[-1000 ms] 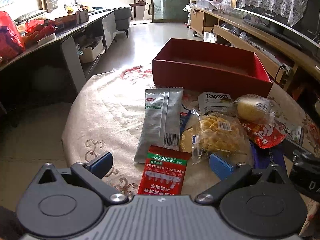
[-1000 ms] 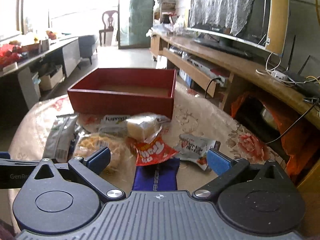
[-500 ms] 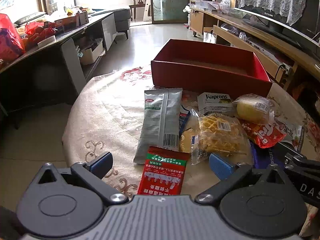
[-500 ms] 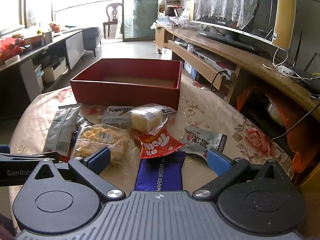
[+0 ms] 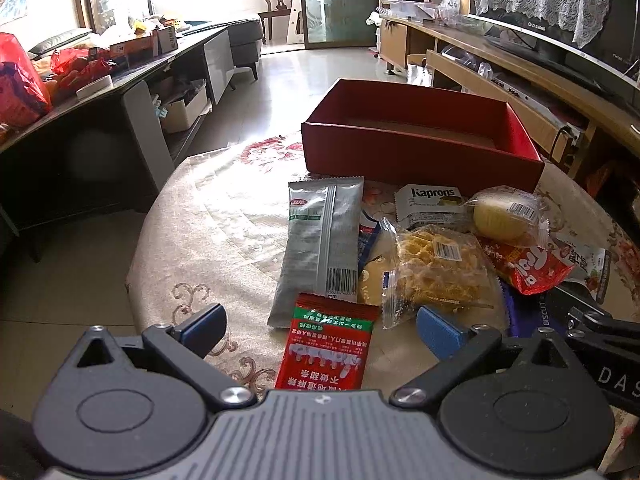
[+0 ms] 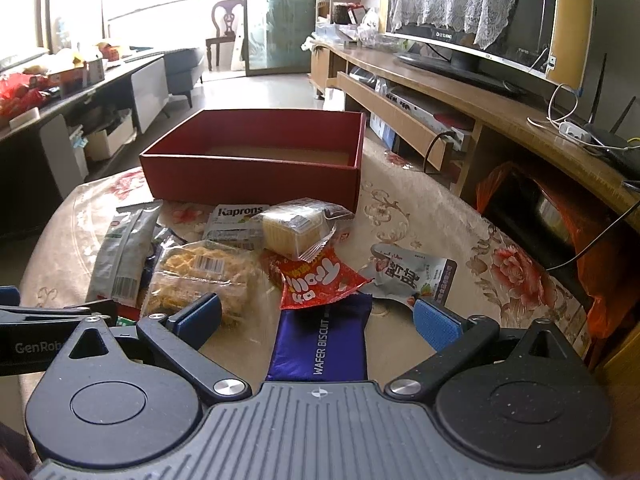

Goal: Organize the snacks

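From the left wrist view, the left gripper (image 5: 318,326) has barely shifted, its jaws spread and empty over the red sachet (image 5: 329,344) at 6 o'clock, the empty red box (image 5: 420,158) at 12. From the right wrist view, the right gripper (image 6: 318,316) has eased back and tipped down, likewise wide and empty over the wafer biscuit pack (image 6: 322,340), so no snack is boxed yet.

beside the matt red cardboard box (image 6: 256,172), glossy plastic snack wrappers (image 6: 320,280) lie on a smooth, embroidered cloth tablecloth (image 6: 420,220).
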Demonstrator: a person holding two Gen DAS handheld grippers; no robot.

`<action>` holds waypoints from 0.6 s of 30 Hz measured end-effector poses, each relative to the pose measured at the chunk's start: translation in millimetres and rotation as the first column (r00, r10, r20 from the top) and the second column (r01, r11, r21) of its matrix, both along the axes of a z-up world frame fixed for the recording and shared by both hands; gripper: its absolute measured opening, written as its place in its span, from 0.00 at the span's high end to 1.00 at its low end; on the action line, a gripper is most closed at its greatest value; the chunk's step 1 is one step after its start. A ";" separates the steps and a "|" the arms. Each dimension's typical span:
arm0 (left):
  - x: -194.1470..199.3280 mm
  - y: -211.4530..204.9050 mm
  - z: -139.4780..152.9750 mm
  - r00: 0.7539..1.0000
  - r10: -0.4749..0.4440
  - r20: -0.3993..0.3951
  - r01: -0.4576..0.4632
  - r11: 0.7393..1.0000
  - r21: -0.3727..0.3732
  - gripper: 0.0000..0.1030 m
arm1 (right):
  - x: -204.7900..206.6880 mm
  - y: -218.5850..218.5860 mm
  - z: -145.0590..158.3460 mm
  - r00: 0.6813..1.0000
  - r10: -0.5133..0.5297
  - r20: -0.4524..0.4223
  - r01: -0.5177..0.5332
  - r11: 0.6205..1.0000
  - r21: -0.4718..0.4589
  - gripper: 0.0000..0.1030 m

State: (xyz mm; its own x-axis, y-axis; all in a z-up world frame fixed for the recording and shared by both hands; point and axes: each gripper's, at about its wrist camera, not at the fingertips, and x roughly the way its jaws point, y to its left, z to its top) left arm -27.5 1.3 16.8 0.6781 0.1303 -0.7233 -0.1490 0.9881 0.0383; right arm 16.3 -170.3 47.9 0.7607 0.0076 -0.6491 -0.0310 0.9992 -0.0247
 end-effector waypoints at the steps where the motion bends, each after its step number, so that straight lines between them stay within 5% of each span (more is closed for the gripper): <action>1: 0.0 0.1 0.0 1.000 0.000 0.000 0.000 1.000 0.000 0.01 | 0.2 0.0 0.0 1.000 0.000 0.000 0.000 1.000 -0.001 0.00; 18: 0.1 -0.1 -0.2 1.000 0.002 0.000 -0.002 1.000 0.011 0.02 | 1.5 0.3 -0.6 1.000 0.006 -0.010 -0.006 1.000 0.000 0.00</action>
State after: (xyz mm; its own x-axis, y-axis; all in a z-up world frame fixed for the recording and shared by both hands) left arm -27.4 1.2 16.6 0.6776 0.1395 -0.7221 -0.1511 0.9873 0.0488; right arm 17.8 -170.0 47.3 0.7542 0.0120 -0.6566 -0.0373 0.9990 -0.0246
